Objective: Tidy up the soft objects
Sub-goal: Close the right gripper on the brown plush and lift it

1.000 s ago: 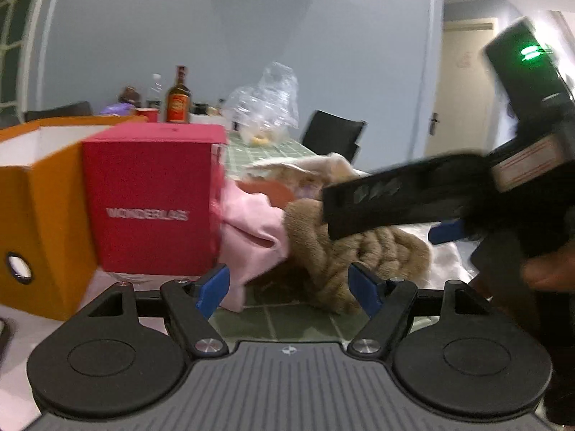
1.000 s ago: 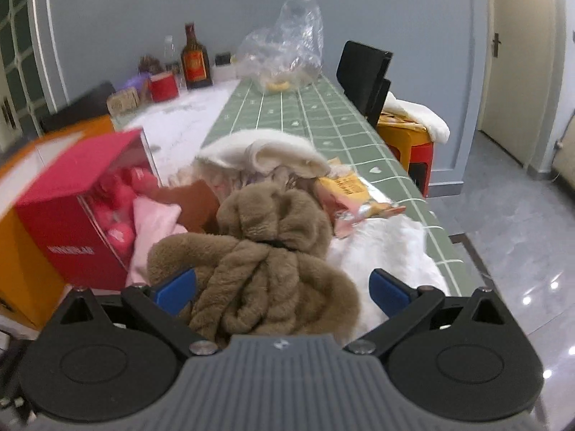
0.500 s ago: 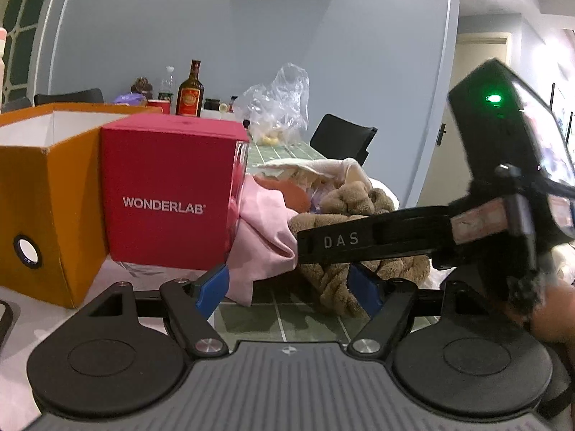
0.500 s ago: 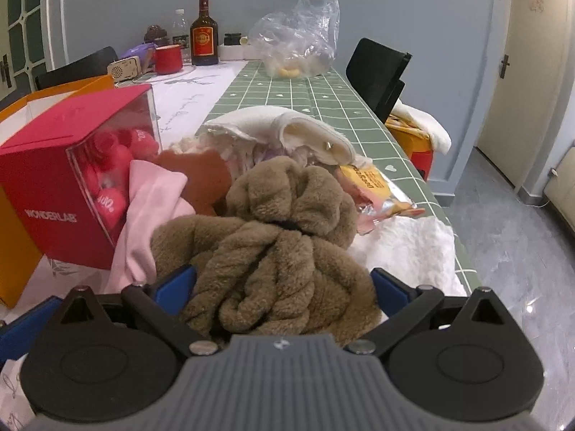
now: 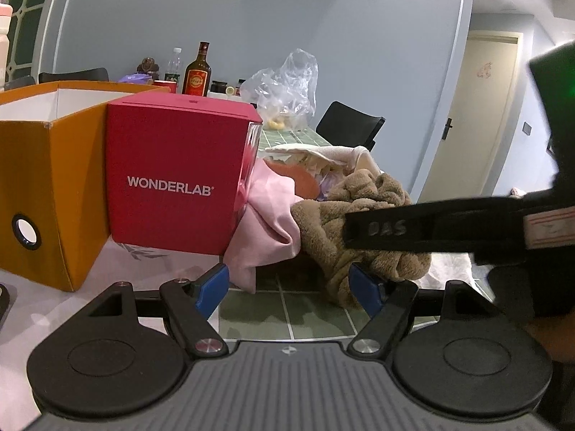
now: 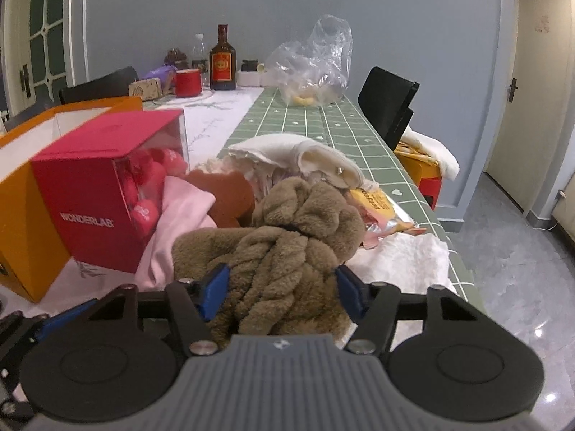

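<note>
A brown fluffy knotted towel [image 6: 287,237] lies at the near end of the green tiled table [image 6: 316,122]. My right gripper [image 6: 282,289] has its jaws closed in around the towel's near bundle, both blue pads pressing its sides. The towel also shows in the left wrist view [image 5: 341,222], with the right gripper's black finger [image 5: 413,230] across it. My left gripper [image 5: 291,289] is open and empty, low over the table just before a pink cloth [image 5: 266,226]. The pink cloth [image 6: 179,222], a rust-brown cloth [image 6: 226,194] and a cream cloth [image 6: 294,154] lie piled behind.
A red WONDERLAB box [image 5: 176,179] stands left of the pile, beside an open orange box [image 5: 46,186]. A yellow snack packet [image 6: 381,208] and white fluffy cloth [image 6: 406,255] lie right. Bottle [image 6: 222,61], red cup [image 6: 187,82] and plastic bag [image 6: 316,64] stand far back. A black chair [image 6: 388,107] is right.
My right gripper moved down onto the brown towel and its jaws narrowed around it. My left gripper stayed open and shifted slightly toward the pile.
</note>
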`<state>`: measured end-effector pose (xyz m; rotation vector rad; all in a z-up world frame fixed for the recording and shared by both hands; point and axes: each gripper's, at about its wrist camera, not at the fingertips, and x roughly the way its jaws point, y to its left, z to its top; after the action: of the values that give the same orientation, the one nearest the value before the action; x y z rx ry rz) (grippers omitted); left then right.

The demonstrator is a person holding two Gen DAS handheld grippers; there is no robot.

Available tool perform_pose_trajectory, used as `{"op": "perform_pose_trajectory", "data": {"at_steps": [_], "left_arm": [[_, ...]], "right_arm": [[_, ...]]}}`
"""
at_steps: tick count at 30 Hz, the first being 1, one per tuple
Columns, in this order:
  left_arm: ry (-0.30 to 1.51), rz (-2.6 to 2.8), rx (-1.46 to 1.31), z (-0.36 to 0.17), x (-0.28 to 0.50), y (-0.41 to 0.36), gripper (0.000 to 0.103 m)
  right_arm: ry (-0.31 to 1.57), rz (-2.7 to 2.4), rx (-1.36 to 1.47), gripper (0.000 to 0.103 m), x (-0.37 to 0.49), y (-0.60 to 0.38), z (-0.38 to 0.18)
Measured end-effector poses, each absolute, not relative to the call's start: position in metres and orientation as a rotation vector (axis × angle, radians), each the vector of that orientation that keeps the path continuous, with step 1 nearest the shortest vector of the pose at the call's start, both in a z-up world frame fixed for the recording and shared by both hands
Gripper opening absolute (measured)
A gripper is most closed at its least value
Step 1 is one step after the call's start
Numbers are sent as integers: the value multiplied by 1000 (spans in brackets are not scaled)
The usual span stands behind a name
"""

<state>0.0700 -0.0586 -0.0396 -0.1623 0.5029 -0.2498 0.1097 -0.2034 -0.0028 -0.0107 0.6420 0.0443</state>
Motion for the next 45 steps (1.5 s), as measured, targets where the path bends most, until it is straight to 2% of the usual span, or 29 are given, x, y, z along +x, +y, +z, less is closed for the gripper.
{"op": "perform_pose_trajectory", "data": {"at_steps": [2, 3, 8, 9, 10, 12, 13, 16, 21, 23, 26, 28, 31, 37, 45], "left_arm": [[505, -251, -166, -40, 70, -58, 89], [504, -253, -168, -40, 70, -58, 89], [492, -291, -185, -40, 66, -57, 89], [490, -294, -183, -40, 65, -57, 89], [490, -295, -181, -40, 65, -57, 89], [490, -293, -182, -40, 65, -57, 89], [490, -292, -186, -39, 66, -56, 89], [498, -289, -200, -40, 67, -54, 89], [507, -280, -206, -41, 68, -53, 89], [518, -255, -210, -42, 70, -53, 87], [547, -258, -234, -44, 75, -50, 87], [569, -263, -237, -46, 77, -50, 87], [589, -276, -243, -47, 80, -50, 87], [599, -272, -254, -50, 81, -48, 87], [600, -295, -247, -50, 79, -50, 87]], "right_arm": [[633, 48, 17, 54, 107, -208, 1], [626, 41, 32, 36, 105, -211, 3], [623, 3, 36, 32, 107, -217, 10], [639, -8, 42, 42, 110, -217, 9], [656, -13, 59, 58, 113, -218, 7], [692, 13, 150, 80, 118, -225, 3], [701, 29, 197, 87, 120, -228, 2], [709, 14, 207, 98, 126, -225, -1], [789, -35, 33, 100, 150, -199, -19], [753, -29, 10, 100, 148, -195, -24], [724, -6, 9, 97, 142, -199, -26], [722, 62, 64, 70, 137, -205, -24], [715, 82, 94, 61, 130, -208, -21], [680, 102, 183, 58, 116, -219, -15], [460, 17, 266, 59, 59, -245, 25]]}}
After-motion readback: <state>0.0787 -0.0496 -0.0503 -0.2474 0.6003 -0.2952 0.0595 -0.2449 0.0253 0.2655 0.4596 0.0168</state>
